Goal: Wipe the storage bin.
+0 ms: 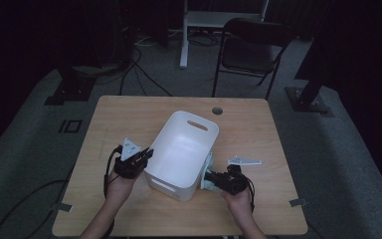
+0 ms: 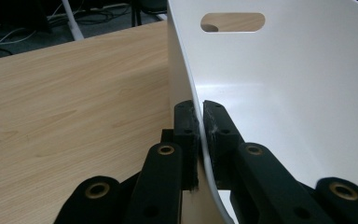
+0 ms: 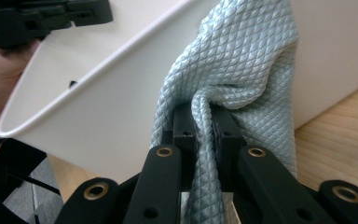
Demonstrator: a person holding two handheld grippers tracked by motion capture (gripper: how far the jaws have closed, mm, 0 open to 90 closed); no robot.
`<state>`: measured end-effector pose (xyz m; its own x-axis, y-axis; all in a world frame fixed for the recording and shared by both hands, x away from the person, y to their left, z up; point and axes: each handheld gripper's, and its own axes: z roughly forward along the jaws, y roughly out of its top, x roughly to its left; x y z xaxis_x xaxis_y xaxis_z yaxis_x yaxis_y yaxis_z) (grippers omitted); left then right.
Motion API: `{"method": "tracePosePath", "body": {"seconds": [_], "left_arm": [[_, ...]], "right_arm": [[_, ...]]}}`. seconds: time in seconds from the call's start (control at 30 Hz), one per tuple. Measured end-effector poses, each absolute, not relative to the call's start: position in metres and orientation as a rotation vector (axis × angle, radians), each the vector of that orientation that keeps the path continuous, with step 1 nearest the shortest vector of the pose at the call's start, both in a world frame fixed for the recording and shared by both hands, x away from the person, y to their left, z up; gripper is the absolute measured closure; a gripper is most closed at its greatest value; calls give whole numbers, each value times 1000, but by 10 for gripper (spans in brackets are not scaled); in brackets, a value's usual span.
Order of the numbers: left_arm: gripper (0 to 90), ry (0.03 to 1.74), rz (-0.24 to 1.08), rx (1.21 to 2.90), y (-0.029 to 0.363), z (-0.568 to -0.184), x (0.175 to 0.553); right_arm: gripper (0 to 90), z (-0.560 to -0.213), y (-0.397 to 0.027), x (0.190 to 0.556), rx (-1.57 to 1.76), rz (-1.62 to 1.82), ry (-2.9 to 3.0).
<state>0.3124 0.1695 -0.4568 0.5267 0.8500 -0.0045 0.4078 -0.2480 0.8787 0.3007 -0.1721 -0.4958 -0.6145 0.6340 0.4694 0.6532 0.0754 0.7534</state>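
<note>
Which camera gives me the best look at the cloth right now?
The right gripper view: the pale blue quilted cloth is close up, pinched in the right gripper against the white bin. The high view shows a small pale patch beside the bin. The left gripper view shows the bin wall instead.

The bin (image 1: 181,149) is plain white, and the cloth (image 3: 233,65) is pale blue-grey with a quilted diamond pattern. Both claws are black, and the table (image 1: 129,114) is light wood grain.
</note>
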Motion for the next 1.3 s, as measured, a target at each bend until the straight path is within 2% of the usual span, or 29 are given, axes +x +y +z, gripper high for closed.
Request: {"method": "tracePosePath", "body": {"seconds": [0.9, 1.1, 1.3], "left_arm": [[848, 1059, 632, 1848, 168, -457, 311], [855, 1089, 674, 1849, 165, -456, 310], [857, 1095, 681, 1852, 164, -456, 309]], "right_arm": [[832, -541, -174, 329, -1517, -1411, -2270], [832, -530, -174, 320, -1490, -1439, -2255], [831, -501, -174, 293, -1343, -1596, -2224]]}}
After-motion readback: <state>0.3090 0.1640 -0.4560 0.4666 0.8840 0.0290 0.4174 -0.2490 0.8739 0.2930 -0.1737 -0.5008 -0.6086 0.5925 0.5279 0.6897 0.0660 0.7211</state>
